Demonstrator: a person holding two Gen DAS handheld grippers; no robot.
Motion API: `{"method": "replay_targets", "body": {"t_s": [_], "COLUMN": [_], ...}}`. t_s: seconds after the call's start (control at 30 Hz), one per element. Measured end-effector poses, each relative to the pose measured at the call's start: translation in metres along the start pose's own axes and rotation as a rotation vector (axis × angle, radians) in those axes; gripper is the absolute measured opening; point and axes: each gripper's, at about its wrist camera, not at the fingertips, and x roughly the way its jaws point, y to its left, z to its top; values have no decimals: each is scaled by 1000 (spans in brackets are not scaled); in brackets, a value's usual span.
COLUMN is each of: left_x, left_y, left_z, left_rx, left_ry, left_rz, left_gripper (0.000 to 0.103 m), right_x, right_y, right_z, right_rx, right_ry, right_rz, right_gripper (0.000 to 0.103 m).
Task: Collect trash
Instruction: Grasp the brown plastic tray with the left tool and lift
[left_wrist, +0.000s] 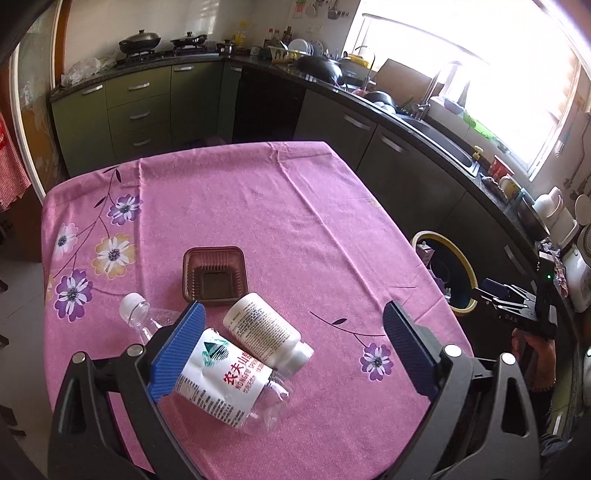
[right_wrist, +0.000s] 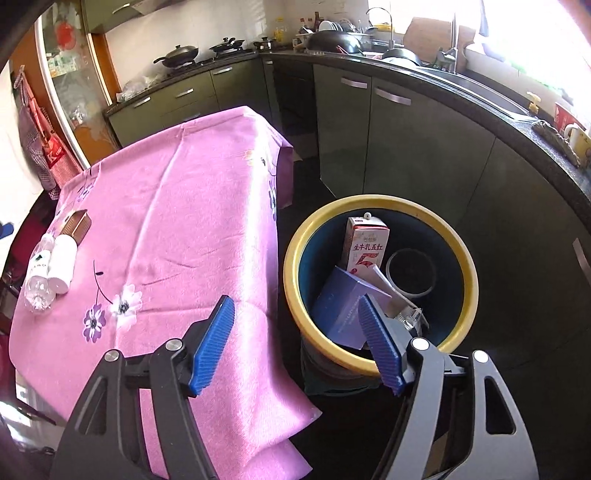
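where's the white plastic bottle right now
The white plastic bottle lies on its side on the pink floral tablecloth, in the left wrist view just below the brown plastic tray and resting against the clear labelled water bottle.

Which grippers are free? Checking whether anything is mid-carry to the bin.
Left gripper: open, holding nothing, above the clear bottle.
Right gripper: open, empty, over the bin.

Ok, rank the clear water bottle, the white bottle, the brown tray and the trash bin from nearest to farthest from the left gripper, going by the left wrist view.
From the left gripper:
1. Clear water bottle, between the open jaws, by the left pad.
2. White bottle, lying across the water bottle, just beyond.
3. Brown tray, farther up the pink cloth.
4. Trash bin, off the table, to the right.
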Motion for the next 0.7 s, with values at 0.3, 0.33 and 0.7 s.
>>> {"method": "replay_targets", "body": {"t_s": [0.3, 0.33, 0.7], "left_x": [79, 86, 132], "left_y": [5, 6, 17], "left_z": [33, 35, 39], "left_rx": [18, 18, 8], "left_ry": [221, 239, 361], "left_rz": [121, 139, 238], "left_gripper": [69, 66, 32], "right_x": [9, 10, 17], "right_y": [0, 0, 4], "right_z": [-12, -12, -15], "right_rx": [22, 22, 31], "right_ry": [6, 7, 7], "right_rz": [42, 47, 82], "right_gripper": [69, 69, 69]}}
